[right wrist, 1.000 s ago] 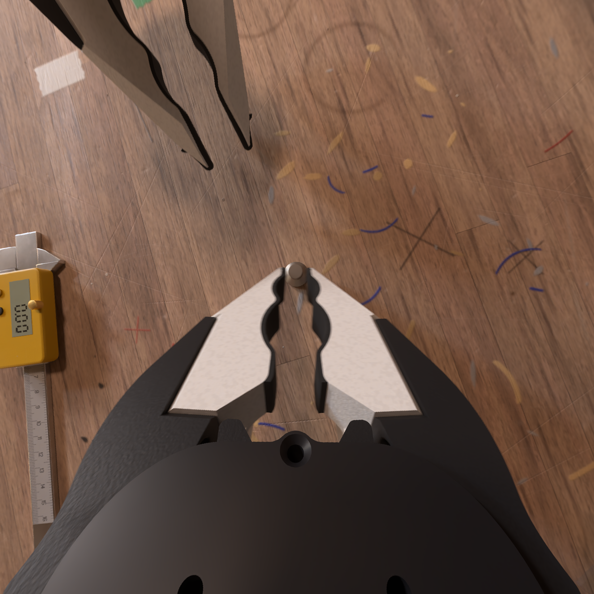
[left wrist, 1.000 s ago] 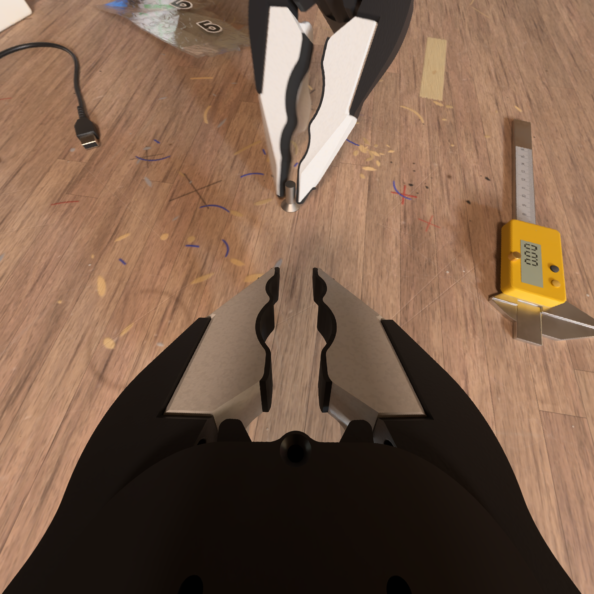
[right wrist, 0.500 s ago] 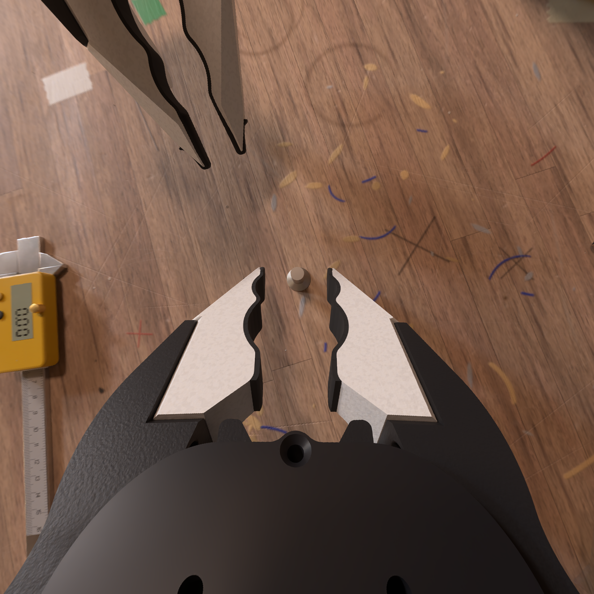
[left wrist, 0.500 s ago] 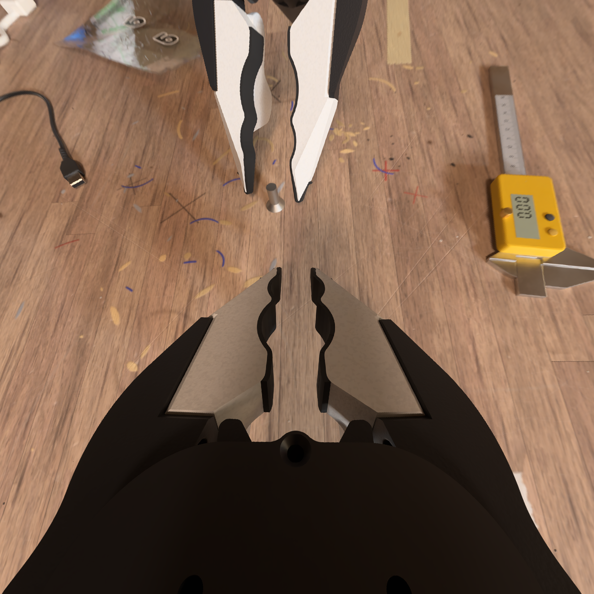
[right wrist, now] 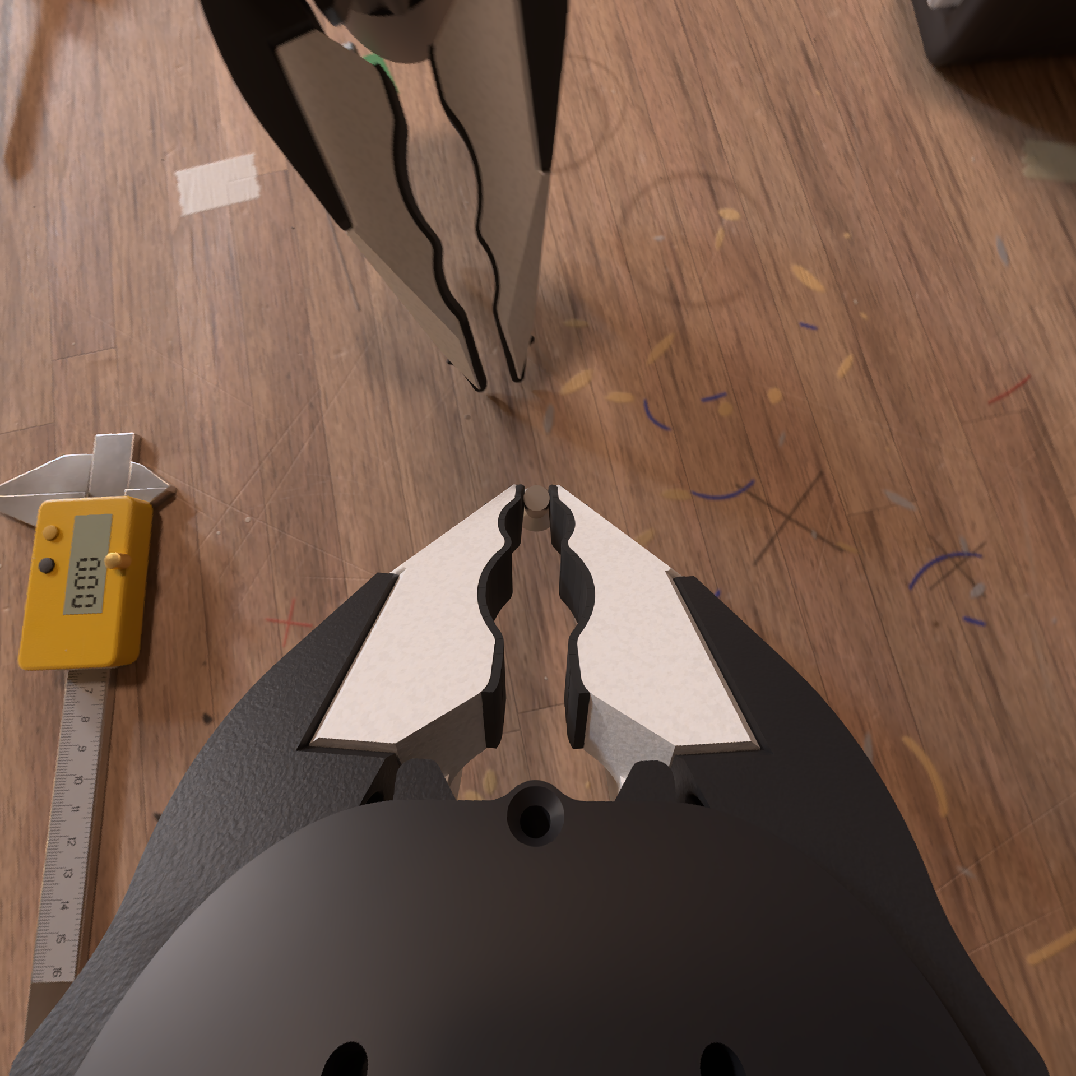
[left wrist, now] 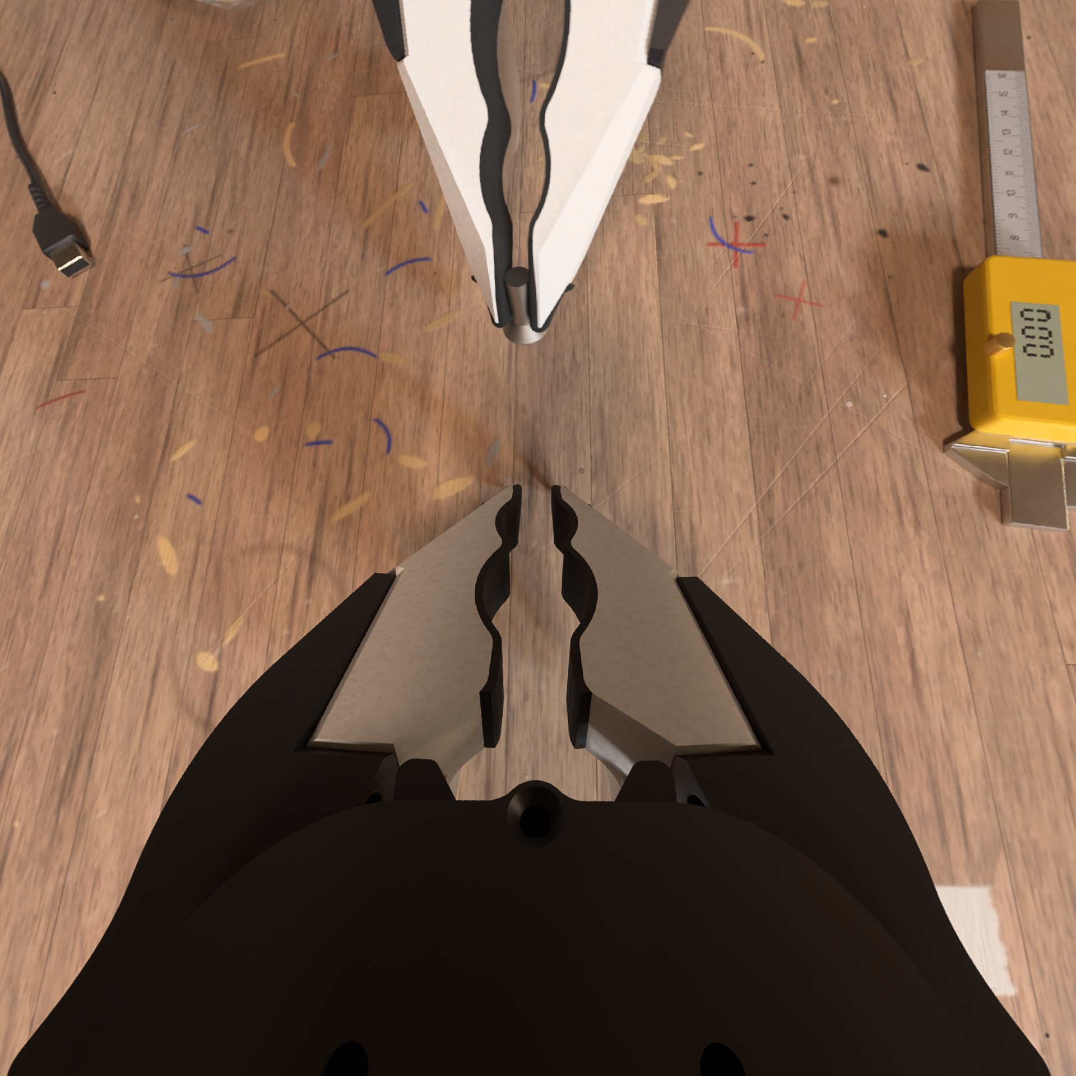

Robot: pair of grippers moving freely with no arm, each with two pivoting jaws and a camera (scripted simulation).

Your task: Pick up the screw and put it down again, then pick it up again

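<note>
The screw is a small grey metal pin that stands head down on the wooden floor. My right gripper points down from above and is shut on the screw's shaft, its tips close to the floor. In the right wrist view the screw sits pinched between my right gripper's fingertips. I cannot tell whether the head touches the floor. My left gripper holds nothing, its jaws a narrow gap apart, a short way in front of the screw. It also shows in the right wrist view.
A yellow digital caliper lies on the floor to the right in the left wrist view and to the left in the right wrist view. A black cable plug lies far left. Tape patches and pen marks dot the floor.
One second ago my right gripper was shut on the screw. Half a second ago it stood open around it. Now it is shut on it again. My left gripper's gap has narrowed.
</note>
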